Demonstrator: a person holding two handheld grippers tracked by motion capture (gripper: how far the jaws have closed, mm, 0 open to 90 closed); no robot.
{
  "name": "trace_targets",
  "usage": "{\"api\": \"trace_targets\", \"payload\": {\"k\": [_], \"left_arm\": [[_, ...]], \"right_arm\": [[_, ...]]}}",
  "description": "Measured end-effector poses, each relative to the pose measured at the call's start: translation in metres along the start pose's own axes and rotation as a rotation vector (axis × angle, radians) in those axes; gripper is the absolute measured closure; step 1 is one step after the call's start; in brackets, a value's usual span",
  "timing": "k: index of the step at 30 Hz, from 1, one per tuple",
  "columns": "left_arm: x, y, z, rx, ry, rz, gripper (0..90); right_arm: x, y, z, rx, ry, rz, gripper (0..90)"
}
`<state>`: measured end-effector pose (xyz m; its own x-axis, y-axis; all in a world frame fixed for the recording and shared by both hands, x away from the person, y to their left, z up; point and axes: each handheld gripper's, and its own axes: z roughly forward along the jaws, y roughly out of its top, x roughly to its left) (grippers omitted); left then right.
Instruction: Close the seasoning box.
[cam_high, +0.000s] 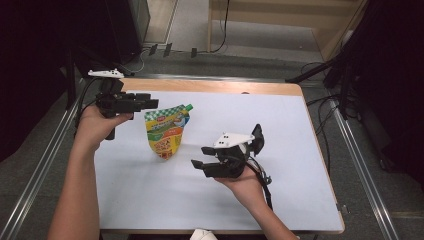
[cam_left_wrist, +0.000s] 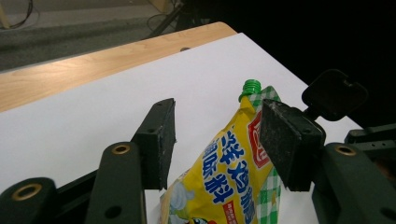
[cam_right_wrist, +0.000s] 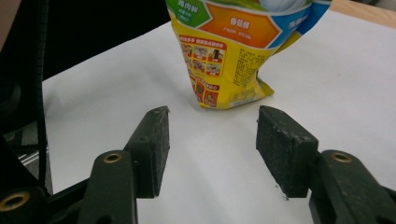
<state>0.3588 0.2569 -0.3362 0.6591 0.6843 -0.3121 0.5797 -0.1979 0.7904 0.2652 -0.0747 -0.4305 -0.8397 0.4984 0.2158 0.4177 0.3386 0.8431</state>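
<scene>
A yellow spouted pouch (cam_high: 167, 132) with a green cap (cam_high: 189, 106) stands upright on the white sheet (cam_high: 280, 125) that covers the table. My left gripper (cam_high: 151, 104) is held just left of the pouch's top, its jaws pointing at it. In the left gripper view the left gripper (cam_left_wrist: 217, 126) is open, and the pouch (cam_left_wrist: 233, 182) shows past the pads, untouched. My right gripper (cam_high: 199, 157) hovers to the right of the pouch's base, aimed left. In the right gripper view the right gripper (cam_right_wrist: 212, 135) is open and empty, with the pouch (cam_right_wrist: 224, 70) a short way ahead.
The wooden tabletop (cam_high: 210, 86) shows along the far edge beyond the sheet. Metal rails (cam_high: 360, 165) run along both sides of the table. Cables and dark stands (cam_high: 345, 70) crowd the floor behind and to the right.
</scene>
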Motion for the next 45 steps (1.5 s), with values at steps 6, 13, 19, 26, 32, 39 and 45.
{"api": "trace_targets", "payload": {"k": [6, 13, 19, 26, 32, 39, 45], "left_arm": [[0.008, -0.003, -0.003, -0.006, 0.005, -0.021, 43.2], [0.018, -0.008, -0.003, -0.003, 0.039, -0.036, 43.9], [0.025, -0.012, -0.001, 0.003, 0.034, -0.056, 43.5], [0.030, -0.016, 0.004, 0.015, 0.033, -0.065, 43.1], [0.035, -0.020, 0.010, 0.030, 0.029, -0.076, 42.8], [0.036, -0.022, 0.013, 0.037, 0.019, -0.087, 42.3], [0.035, -0.022, 0.013, 0.032, 0.014, -0.088, 41.5]], "right_arm": [[-0.007, 0.006, -0.014, -0.005, -0.010, 0.009, 46.7], [-0.018, 0.011, -0.029, -0.013, -0.033, 0.019, 47.4], [-0.025, 0.014, -0.040, -0.012, -0.048, 0.026, 47.8], [-0.032, 0.017, -0.053, -0.018, -0.061, 0.026, 48.2], [-0.038, 0.020, -0.066, -0.037, -0.076, 0.034, 48.8], [-0.046, 0.022, -0.082, -0.052, -0.099, 0.044, 51.7], [-0.051, 0.024, -0.093, -0.048, -0.114, 0.035, 55.3]]}}
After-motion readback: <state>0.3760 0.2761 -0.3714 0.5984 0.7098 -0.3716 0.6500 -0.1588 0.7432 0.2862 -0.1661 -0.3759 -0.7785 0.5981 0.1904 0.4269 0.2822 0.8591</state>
